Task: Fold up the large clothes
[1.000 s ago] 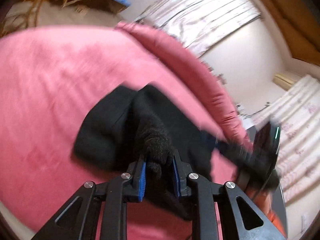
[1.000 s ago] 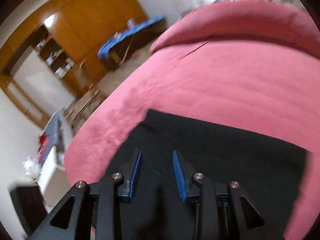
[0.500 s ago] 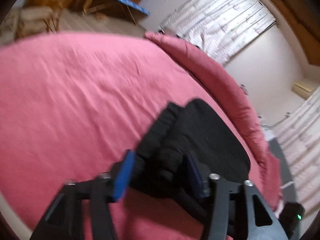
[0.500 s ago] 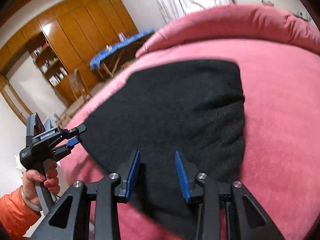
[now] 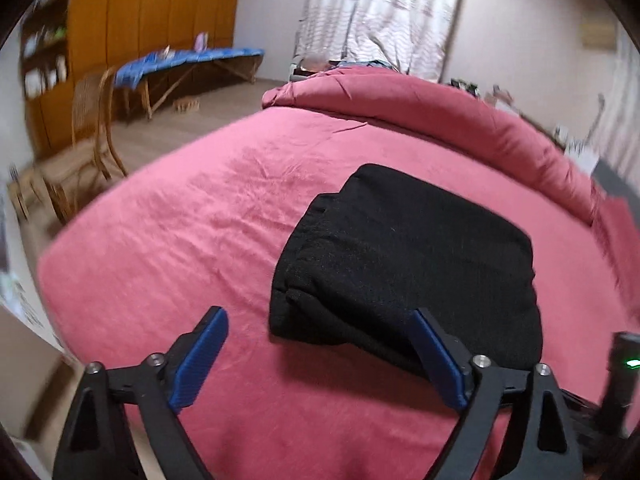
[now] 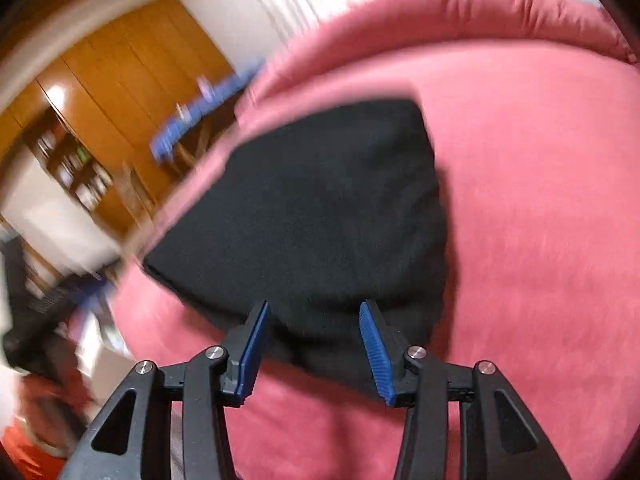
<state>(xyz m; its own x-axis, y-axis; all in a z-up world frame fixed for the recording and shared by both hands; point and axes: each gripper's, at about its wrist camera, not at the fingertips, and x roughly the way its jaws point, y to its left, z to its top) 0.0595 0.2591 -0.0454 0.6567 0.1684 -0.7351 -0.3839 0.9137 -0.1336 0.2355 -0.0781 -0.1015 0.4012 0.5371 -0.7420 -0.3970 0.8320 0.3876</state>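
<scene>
A black knitted garment (image 5: 404, 264) lies folded into a thick rectangle on the pink bed (image 5: 192, 240). My left gripper (image 5: 320, 356) is wide open and empty, just in front of the garment's near edge. In the right wrist view the same garment (image 6: 320, 208) lies flat on the bed (image 6: 540, 200). My right gripper (image 6: 316, 344) is open and empty, its blue pads either side of the garment's near edge, slightly above it.
A rolled pink duvet (image 5: 440, 116) runs along the bed's far side. A wicker chair (image 5: 88, 136) and a blue-topped ironing board (image 5: 188, 60) stand on the floor to the left, before wooden wardrobes (image 5: 152, 12). The left gripper blurs at the right wrist view's left edge (image 6: 44, 312).
My left gripper let go of the black garment and opened wide, pulling back from it. The garment now lies folded on the bed. My right gripper stayed open and drew back slightly.
</scene>
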